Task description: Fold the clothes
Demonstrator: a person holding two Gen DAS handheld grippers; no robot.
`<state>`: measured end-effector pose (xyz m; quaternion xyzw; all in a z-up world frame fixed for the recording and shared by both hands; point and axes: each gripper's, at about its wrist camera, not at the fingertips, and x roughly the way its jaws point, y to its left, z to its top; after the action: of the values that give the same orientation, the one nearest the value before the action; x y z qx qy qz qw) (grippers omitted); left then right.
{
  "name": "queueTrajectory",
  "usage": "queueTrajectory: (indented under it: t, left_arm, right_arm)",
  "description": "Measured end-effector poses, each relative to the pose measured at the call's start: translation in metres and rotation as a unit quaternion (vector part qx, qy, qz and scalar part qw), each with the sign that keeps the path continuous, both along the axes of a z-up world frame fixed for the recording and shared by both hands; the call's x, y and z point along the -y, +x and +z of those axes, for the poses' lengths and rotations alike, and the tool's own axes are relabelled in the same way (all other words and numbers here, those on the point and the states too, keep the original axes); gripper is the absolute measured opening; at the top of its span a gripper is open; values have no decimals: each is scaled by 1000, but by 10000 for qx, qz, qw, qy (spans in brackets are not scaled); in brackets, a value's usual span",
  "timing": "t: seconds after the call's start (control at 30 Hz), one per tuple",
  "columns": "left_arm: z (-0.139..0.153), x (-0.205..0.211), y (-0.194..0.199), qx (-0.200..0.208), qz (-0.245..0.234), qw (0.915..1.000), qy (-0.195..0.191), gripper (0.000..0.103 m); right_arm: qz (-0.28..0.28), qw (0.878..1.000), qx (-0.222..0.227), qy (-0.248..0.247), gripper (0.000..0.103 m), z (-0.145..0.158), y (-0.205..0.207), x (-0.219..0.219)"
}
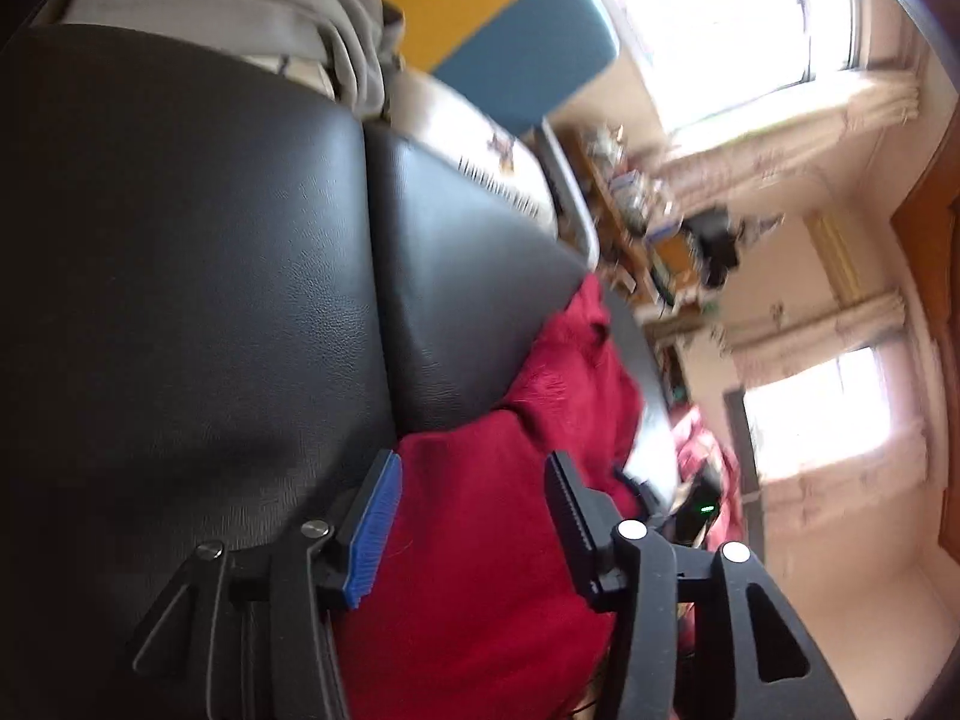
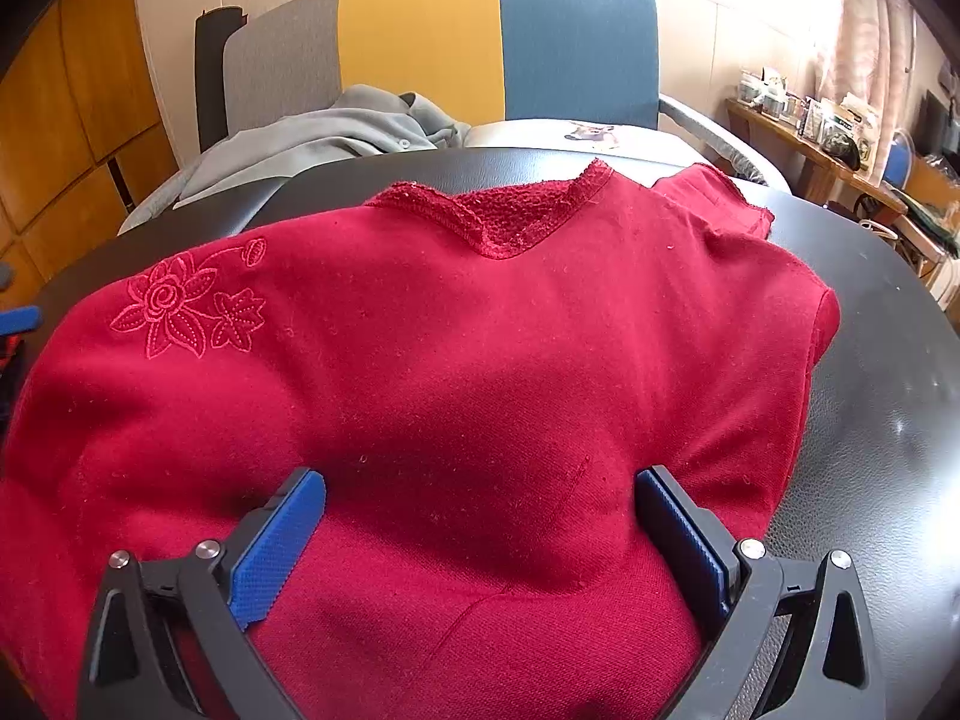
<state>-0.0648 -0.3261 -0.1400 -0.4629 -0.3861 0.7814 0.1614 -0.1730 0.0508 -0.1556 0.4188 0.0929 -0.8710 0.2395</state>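
Note:
A red sweater (image 2: 456,372) with a V-neck and an embroidered flower (image 2: 186,306) lies spread on a black leather table (image 2: 888,396). My right gripper (image 2: 480,516) is open, its blue pads (image 2: 276,546) straddling the sweater's near part, low over the cloth. In the left wrist view, tilted sideways, my left gripper (image 1: 474,510) is open over a side edge of the red sweater (image 1: 480,570), with the black table (image 1: 180,300) beyond. The left gripper's blue tip (image 2: 18,319) shows at the left edge of the right wrist view.
A grey garment (image 2: 336,132) lies on a bed behind the table, before a grey, yellow and blue headboard (image 2: 444,36). A cluttered wooden shelf (image 2: 828,138) stands at the right by bright curtained windows. Wooden cabinets (image 2: 66,120) stand at the left.

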Motion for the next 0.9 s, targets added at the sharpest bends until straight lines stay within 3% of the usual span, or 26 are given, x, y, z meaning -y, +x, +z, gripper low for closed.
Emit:
queueTrajectory:
  t: [0.13, 0.27, 0.33, 0.37, 0.43, 0.5, 0.63, 0.7, 0.8, 0.9]
  left_arm:
    - [-23, -2, -26, 167, -531, 9976, 413, 54]
    - [-40, -23, -44, 569, -1020, 9928, 262, 56]
    - [-44, -30, -42, 640, -932, 9930, 346, 56]
    - [-46, -34, -41, 671, -882, 9931, 389, 48]
    - [-40, -40, -34, 488, -620, 9960, 421, 28]
    - [-26, -53, -24, 134, -409, 9978, 497, 21]
    - [12, -84, 2, -745, -12, 9938, 827, 16]
    - [36, -115, 17, -1147, -121, 9908, 714, 15]
    - [59, -185, 38, -1513, -814, 9845, 344, 13]
    - [54, -256, 52, -1473, -1581, 9764, 52, 11]
  right_arm:
    - [6, 10000, -17, -51, 103, -1, -2, 0]
    - [-8, 10000, -23, -88, 103, -1, -5, 4]
    - [-8, 9999, -20, -119, 103, -2, -6, 4]
    - [-9, 9999, -16, -141, 103, -2, -6, 4]
    - [-7, 9998, -13, -210, 103, -1, -6, 3]
    - [-24, 9996, 1, -277, 103, -1, -6, 2]
    - [-49, 9985, 44, -550, 103, 1, -9, -6]
    - [-160, 9950, 134, -976, 103, 3, -12, -18]
    - [-293, 9732, 463, -2233, 103, 2, -22, -54]
    - [-458, 9275, 809, -3622, 103, -6, -31, -94]
